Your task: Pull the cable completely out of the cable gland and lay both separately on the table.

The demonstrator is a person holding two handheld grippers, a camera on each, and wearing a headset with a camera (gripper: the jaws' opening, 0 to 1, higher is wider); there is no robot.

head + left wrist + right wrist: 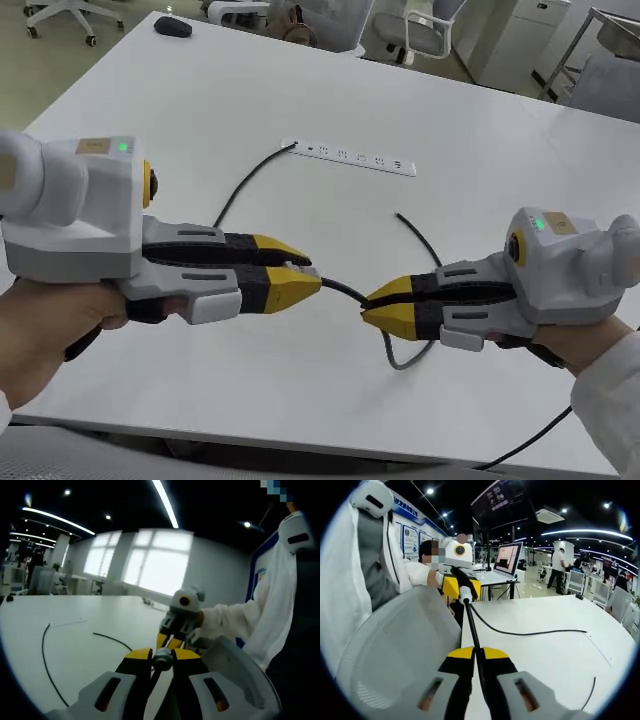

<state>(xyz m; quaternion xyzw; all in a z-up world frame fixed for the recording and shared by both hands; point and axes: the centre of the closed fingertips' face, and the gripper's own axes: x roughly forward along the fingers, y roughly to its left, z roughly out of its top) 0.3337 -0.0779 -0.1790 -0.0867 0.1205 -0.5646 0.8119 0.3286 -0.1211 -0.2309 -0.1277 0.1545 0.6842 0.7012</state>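
Observation:
Over the white table, my left gripper and right gripper point at each other, tips a short way apart. A black cable stretches between them. In the left gripper view the left gripper is shut on a small grey cable gland. In the right gripper view the right gripper is shut on the cable, which runs straight to the gland in the other gripper's yellow tips. Behind the right gripper the cable loops on the table to a free end.
A white power strip lies mid-table, its black cord curving toward the left gripper. A dark mouse sits at the far left corner. A grey mesh chair back stands at the near edge. Office chairs stand beyond the table.

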